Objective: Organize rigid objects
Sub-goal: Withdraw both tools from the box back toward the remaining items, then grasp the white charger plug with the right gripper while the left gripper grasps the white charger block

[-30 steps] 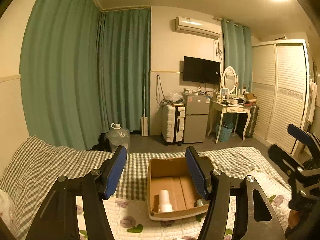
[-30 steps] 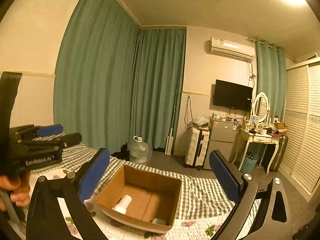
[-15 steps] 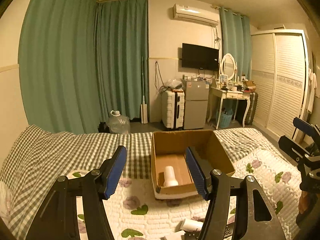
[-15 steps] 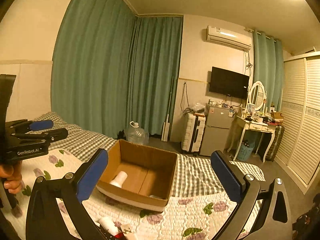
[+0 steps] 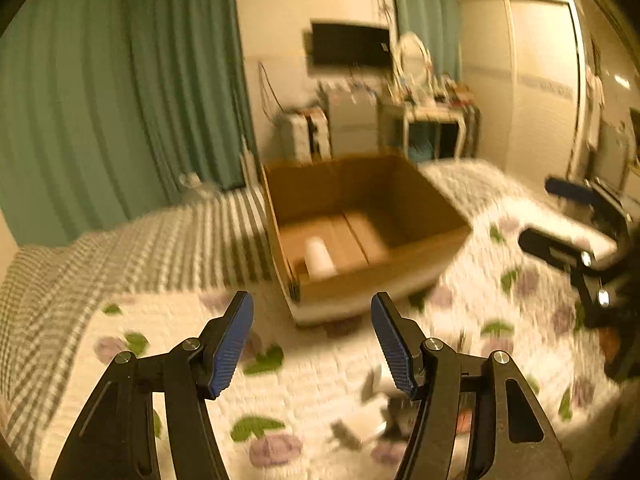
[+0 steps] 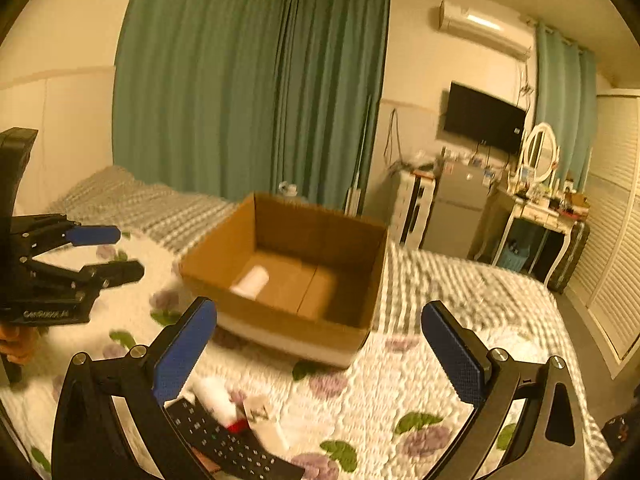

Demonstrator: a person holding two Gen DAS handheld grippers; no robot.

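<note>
- Closest in, both grippers sit over the bed: the left gripper [image 5: 312, 338] has its blue pads spread wide with nothing between them, and the right gripper [image 6: 320, 354] is spread wide too, also empty.
- Surface is a white quilt [image 6: 400, 392] with purple flowers and green leaves, and a grey-checked blanket [image 5: 160, 248] lies beyond it, toward the far end of the bed.
- Right under the right gripper's left finger there's a little pile on the quilt: a black remote [image 6: 224, 440] with rows of buttons, a white bottle [image 6: 216, 396] with something red at its end, and a white card-ish thing I can't make out.
- The left wrist view only catches that pile as a smeary blur [image 5: 384, 412] low down by its right finger, so the right wrist view is the one that actually shows what's there.
- The right wrist view also shows the person's fingers [image 6: 16, 346] under the left gripper's body; the left view shows just the right gripper out at its right edge.
- Next out, an open cardboard box [image 6: 216, 256] sits on the bed ahead of both grippers, well past the pile, with a white cylinder [image 5: 318, 258] lying on its floor.
- Far side of the room: green curtains [image 6: 248, 92], a wall TV [image 6: 482, 122], an air conditioner [image 6: 480, 28] up high, a small fridge [image 6: 456, 208], a dressing table [image 6: 540, 212] with an oval mirror, and a slatted wardrobe [image 6: 616, 240] on the right.
</note>
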